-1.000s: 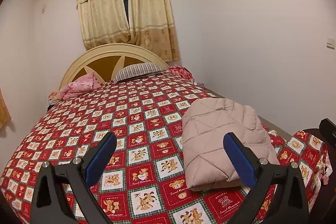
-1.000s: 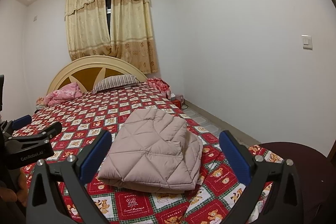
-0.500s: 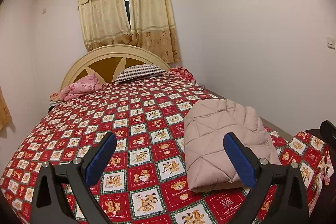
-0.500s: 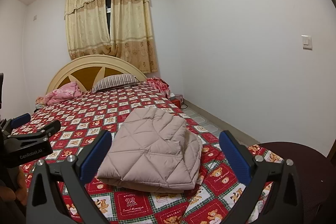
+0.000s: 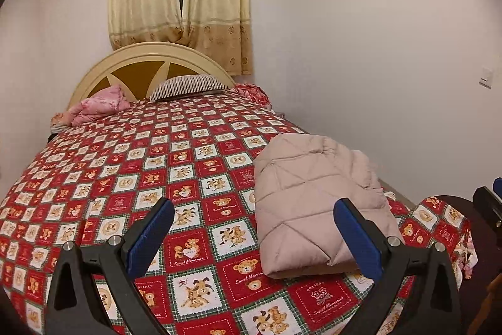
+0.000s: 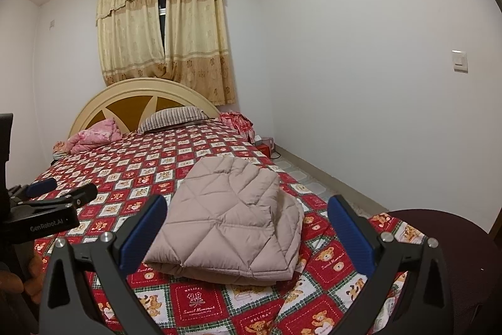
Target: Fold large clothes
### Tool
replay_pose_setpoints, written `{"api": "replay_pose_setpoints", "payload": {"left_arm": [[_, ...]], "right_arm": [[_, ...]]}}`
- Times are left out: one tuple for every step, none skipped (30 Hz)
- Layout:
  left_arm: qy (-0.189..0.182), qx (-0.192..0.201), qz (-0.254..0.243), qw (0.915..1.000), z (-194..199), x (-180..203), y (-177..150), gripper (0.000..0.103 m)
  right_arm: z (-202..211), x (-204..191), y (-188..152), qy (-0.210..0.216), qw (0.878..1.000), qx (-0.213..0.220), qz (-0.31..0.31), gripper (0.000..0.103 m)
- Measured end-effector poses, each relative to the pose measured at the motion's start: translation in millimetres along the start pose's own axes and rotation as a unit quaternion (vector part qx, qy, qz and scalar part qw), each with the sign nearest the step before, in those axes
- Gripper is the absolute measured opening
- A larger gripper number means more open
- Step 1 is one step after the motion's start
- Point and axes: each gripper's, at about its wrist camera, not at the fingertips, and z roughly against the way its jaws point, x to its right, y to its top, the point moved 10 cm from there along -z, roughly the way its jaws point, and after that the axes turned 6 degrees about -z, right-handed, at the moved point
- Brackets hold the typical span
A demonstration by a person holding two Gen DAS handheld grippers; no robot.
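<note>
A beige quilted jacket (image 5: 317, 203) lies folded in a neat rectangle on the bed near its foot, right of centre; in the right wrist view it (image 6: 229, 218) lies straight ahead. My left gripper (image 5: 254, 234) is open and empty, held back above the red bear-print bedspread (image 5: 175, 165), left of the jacket. My right gripper (image 6: 248, 228) is open and empty, held back from the jacket's near edge. The left gripper also shows in the right wrist view (image 6: 59, 193) at the left.
A pink bundle (image 5: 97, 107) and a striped pillow (image 5: 188, 85) lie by the rounded headboard (image 5: 147, 58). A red garment (image 5: 251, 93) lies at the far right corner. A dark round seat (image 6: 445, 240) stands by the foot. The white wall runs along the right.
The left gripper has tilted or dropped slightly, so the bed sits higher in its view. The right gripper and the folded jacket have barely moved.
</note>
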Motion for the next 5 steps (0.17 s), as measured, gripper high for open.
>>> {"api": "replay_pose_setpoints", "payload": {"left_arm": [[0.005, 0.0, -0.002, 1.0, -1, -2, -1, 0.102], [0.012, -0.002, -0.003, 0.9999, -3, -5, -2, 0.102], [0.015, -0.004, -0.001, 0.9999, -4, -8, -3, 0.102], [0.016, -0.007, 0.001, 0.9998, -6, -12, -4, 0.102], [0.02, -0.01, 0.004, 0.9997, -7, -16, -5, 0.102]], "right_arm": [[-1, 0, -1, -0.001, 1.0, -0.001, 0.0, 0.103], [-1, 0, -2, -0.001, 1.0, -0.002, 0.0, 0.103], [-2, 1, -2, -0.002, 1.0, -0.003, -0.001, 0.103], [-3, 1, -2, -0.003, 1.0, -0.004, -0.001, 0.103], [-3, 2, -3, -0.004, 1.0, -0.005, -0.002, 0.103]]}}
